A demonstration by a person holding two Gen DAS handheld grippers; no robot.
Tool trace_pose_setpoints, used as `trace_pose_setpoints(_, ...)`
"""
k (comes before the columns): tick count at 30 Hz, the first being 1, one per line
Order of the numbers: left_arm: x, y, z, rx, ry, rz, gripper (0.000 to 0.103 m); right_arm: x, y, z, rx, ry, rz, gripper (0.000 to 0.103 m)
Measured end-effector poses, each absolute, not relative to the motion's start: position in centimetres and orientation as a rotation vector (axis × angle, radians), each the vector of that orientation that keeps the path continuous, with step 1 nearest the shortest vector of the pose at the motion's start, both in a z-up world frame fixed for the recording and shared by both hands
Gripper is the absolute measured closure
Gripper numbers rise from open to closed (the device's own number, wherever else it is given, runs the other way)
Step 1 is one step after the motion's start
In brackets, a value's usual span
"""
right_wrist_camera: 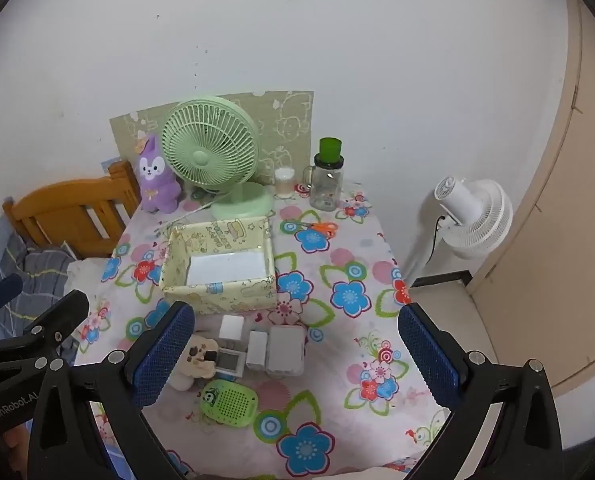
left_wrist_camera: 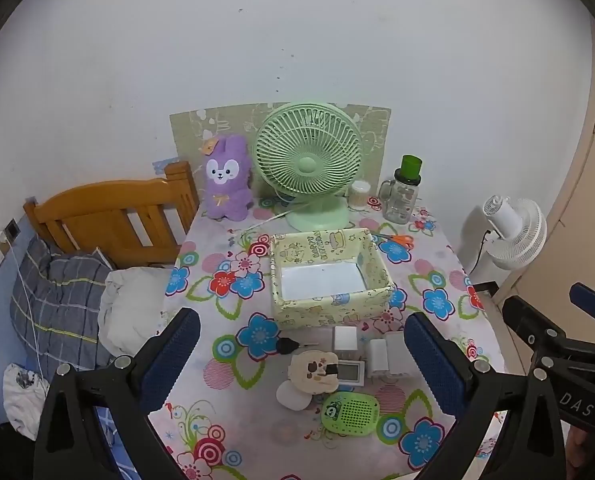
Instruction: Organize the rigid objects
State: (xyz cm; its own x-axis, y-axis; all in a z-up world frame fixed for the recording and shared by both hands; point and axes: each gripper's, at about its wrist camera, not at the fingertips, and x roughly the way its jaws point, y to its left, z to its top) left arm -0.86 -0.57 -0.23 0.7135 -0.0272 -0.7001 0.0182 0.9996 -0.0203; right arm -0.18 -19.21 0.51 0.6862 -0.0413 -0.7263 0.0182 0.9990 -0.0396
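A cluster of small rigid things lay on the flower-patterned bench (left_wrist_camera: 225,364), just in front of the yellow box (left_wrist_camera: 329,276), whose white floor showed bare. In the cluster were a white cube (left_wrist_camera: 345,338), two pale adapters (left_wrist_camera: 387,358) side by side, a small screen device (left_wrist_camera: 351,372), a cream cartoon-shaped piece (left_wrist_camera: 313,370) and a green perforated disc (left_wrist_camera: 349,408) nearest the bench's front edge; a black-tipped tool (left_wrist_camera: 291,346) lay just to their left.

The left gripper (left_wrist_camera: 301,356) hung above the bench with its blue-padded jaws spread wide, the cluster showing between them, and it held and touched nothing. The right gripper (right_wrist_camera: 295,350) was likewise wide apart and empty above the bench, framing the same white cube (right_wrist_camera: 231,327), the adapters (right_wrist_camera: 273,348) and the green disc (right_wrist_camera: 227,402), with the yellow box (right_wrist_camera: 221,264) beyond them.

Behind the box stood a green fan (left_wrist_camera: 309,160), a purple plush rabbit (left_wrist_camera: 225,180) and a glass jar (left_wrist_camera: 403,196); orange scissors (left_wrist_camera: 401,240) lay to the box's right.
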Motion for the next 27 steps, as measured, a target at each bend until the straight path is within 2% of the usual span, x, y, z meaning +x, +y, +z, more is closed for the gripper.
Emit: trace_pose_setpoints(27,-0.92,-0.80,0.12,-0.027,0.728,-0.003,0.000,-0.57,-19.24,1.12,-0.057,0.719,0.006,0.000)
